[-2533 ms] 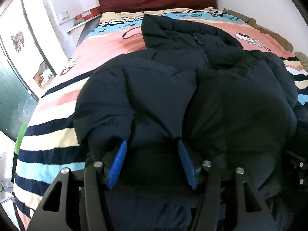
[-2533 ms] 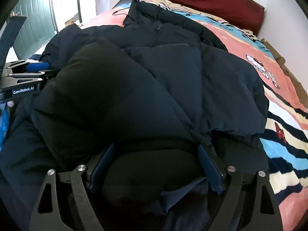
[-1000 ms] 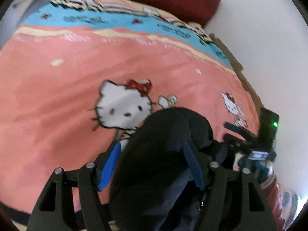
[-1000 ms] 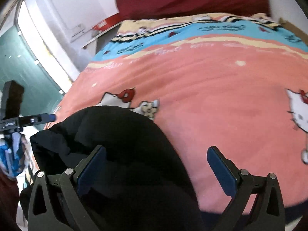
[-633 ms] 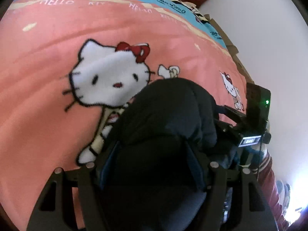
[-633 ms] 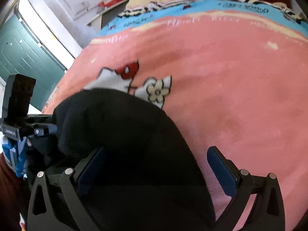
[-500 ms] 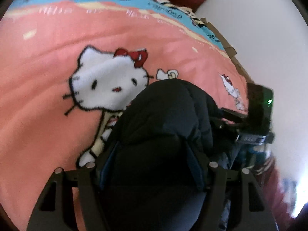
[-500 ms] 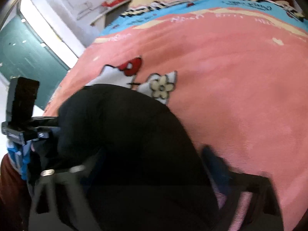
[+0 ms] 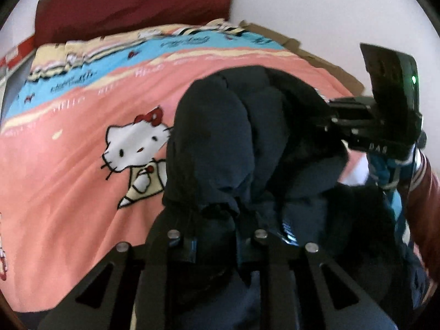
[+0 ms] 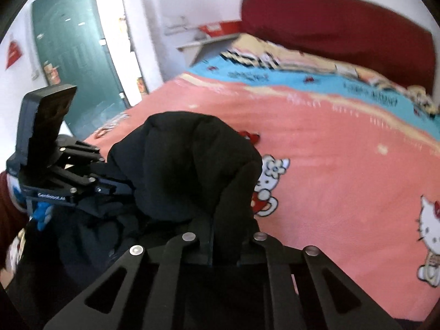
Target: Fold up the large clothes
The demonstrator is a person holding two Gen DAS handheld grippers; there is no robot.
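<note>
Left wrist view: your left gripper (image 9: 216, 236) is clamping a bunched fold of the dark padded jacket (image 9: 220, 148), its fingers drawn nearly together with the fabric pinched between them. The jacket is bulging up over the fingers and covering the pads. It is sitting on the pink cartoon-cat blanket (image 9: 68, 181), just beside the printed cat (image 9: 134, 144). Your right gripper (image 9: 357, 121) is showing at the right edge, its fingers buried in the same garment. A dark red headboard (image 9: 132, 5) is standing behind the bed.

Right wrist view: your right gripper (image 10: 224, 247) is pinching the jacket (image 10: 192, 162) between closely drawn fingers, and the fabric is mounding above them. Your left gripper (image 10: 110, 185) is reaching into the jacket from the left side. The blanket (image 10: 343, 165) is spreading out to the right. A green door (image 10: 74, 52) is showing at the far left.
</note>
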